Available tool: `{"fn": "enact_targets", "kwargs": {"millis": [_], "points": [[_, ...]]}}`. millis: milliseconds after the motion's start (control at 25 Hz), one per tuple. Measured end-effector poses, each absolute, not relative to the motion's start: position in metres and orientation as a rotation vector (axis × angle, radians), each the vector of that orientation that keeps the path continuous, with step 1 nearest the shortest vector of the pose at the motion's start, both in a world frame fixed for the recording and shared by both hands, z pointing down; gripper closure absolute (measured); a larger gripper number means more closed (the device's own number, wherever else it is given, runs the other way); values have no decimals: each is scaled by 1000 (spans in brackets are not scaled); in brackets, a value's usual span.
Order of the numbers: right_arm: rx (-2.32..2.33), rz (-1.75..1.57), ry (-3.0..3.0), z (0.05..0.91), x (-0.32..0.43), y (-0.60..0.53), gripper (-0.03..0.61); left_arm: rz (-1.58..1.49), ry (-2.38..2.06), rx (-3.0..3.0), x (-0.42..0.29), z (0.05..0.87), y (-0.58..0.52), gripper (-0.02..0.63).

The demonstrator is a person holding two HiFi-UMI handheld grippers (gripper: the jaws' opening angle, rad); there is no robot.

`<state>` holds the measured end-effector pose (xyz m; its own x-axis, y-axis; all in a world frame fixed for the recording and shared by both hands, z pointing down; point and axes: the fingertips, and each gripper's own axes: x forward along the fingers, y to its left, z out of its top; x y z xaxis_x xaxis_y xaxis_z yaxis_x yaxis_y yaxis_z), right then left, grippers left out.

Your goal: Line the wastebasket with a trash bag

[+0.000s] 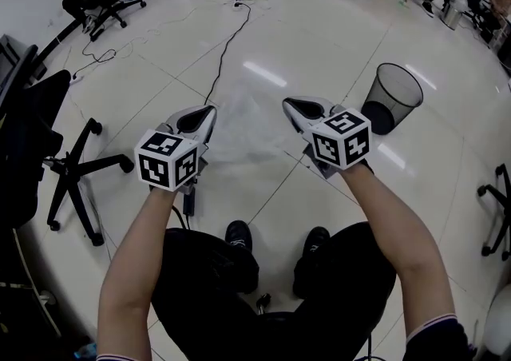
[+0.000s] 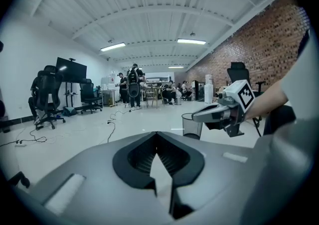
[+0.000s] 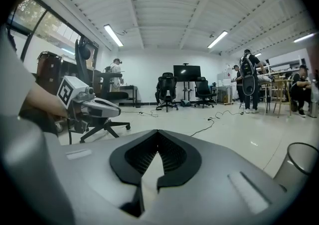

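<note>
Both tongs are pressed together: the left gripper (image 1: 206,114) and the right gripper (image 1: 294,108) each seem to pinch an edge of the translucent plastic trash bag (image 1: 247,134). The bag is stretched side to side between them and sags toward the floor. The black wire-mesh wastebasket (image 1: 399,88) stands upright, ahead and to the person's right (so the right hand is nearer), well apart from the bag. The left gripper view shows it behind the other gripper; only the head view shows the bag's spread.
</note>
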<state>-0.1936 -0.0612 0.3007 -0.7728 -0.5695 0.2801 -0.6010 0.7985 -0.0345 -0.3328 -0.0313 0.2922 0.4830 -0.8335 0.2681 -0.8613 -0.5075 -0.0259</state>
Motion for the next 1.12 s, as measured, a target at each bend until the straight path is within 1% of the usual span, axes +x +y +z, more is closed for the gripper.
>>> {"fn": "enact_targets", "kwargs": {"millis": [120, 240, 440, 680, 1000, 1120], "points": [[893, 207, -2742, 301, -205, -75, 577, 376, -1529, 2606, -345, 293, -43, 601], [861, 169, -2728, 307, -214, -85, 577, 397, -1537, 2607, -353, 301, -52, 601], [816, 137, -2705, 330, -228, -105, 577, 420, -1534, 2572, -366, 330, -67, 601], [762, 172, -2618, 402, -234, -122, 577, 443, -1542, 2469, -393, 386, -79, 601], [787, 241, -2530, 491, -228, -135, 574, 560, -1548, 2330, -439, 478, -78, 601], [781, 259, -2492, 519, -220, -134, 546, 599, -1549, 2275, -449, 516, -74, 601]]}}
